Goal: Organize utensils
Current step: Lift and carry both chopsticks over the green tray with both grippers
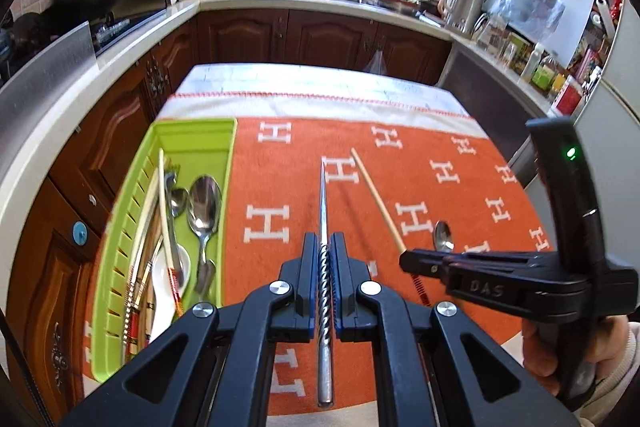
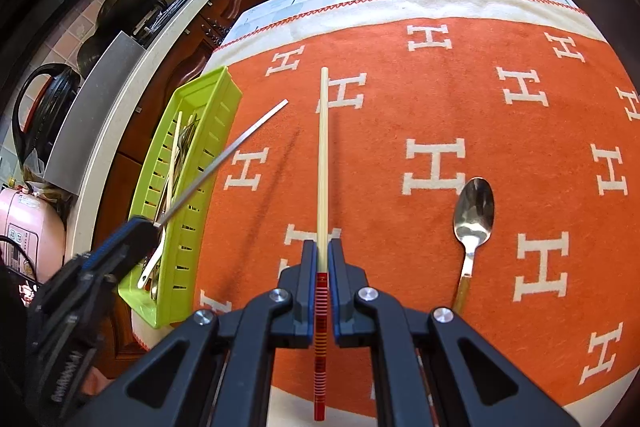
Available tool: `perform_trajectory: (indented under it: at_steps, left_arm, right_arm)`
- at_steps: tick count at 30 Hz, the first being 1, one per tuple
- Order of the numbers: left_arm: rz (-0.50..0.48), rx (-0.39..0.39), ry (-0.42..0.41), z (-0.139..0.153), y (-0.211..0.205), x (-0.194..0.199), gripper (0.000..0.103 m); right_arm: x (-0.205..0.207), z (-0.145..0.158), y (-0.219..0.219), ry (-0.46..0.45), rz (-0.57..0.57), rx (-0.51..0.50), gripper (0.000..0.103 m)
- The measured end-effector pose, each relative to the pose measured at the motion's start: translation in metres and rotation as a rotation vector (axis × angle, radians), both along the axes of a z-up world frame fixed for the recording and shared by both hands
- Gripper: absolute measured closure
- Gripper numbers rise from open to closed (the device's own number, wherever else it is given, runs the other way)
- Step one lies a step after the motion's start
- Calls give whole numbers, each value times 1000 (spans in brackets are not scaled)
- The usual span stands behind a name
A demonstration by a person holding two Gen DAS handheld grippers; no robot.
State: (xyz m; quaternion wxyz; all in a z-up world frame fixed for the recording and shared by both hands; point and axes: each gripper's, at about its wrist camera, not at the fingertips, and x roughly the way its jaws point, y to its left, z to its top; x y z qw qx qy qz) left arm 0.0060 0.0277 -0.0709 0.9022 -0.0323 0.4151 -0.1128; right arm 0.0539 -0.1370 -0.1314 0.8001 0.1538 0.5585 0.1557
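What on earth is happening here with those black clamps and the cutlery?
A person is sorting utensils with a clamp tool in each hand. The left gripper is shut on a twisted silver metal chopstick, the right gripper on a pale wooden chopstick with a red striped end. A green slotted plastic tray at the left already holds spoons and chopsticks. One wooden-handled metal spoon lies loose on the orange H-patterned cloth.

Utensils on a cloth, tray at its left edge

The tray [image 1: 120,227] lies on the cloth [image 1: 400,155] to the left, with spoons [image 1: 205,205] and chopsticks [image 1: 165,203] in it. A spoon [image 2: 472,217] lies on the cloth to the right, well apart from the tray.
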Motion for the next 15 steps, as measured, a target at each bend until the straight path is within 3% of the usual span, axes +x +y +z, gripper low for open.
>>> perform_trajectory:
  at_steps: [10, 15]
  left_arm:
    - [113, 27, -148, 46, 50, -12, 100]
    - [224, 34, -122, 30, 93, -1, 99]
  right_arm:
    - [9, 28, 24, -47, 65, 42, 98]
    - [16, 42, 59, -71, 136, 62, 98]
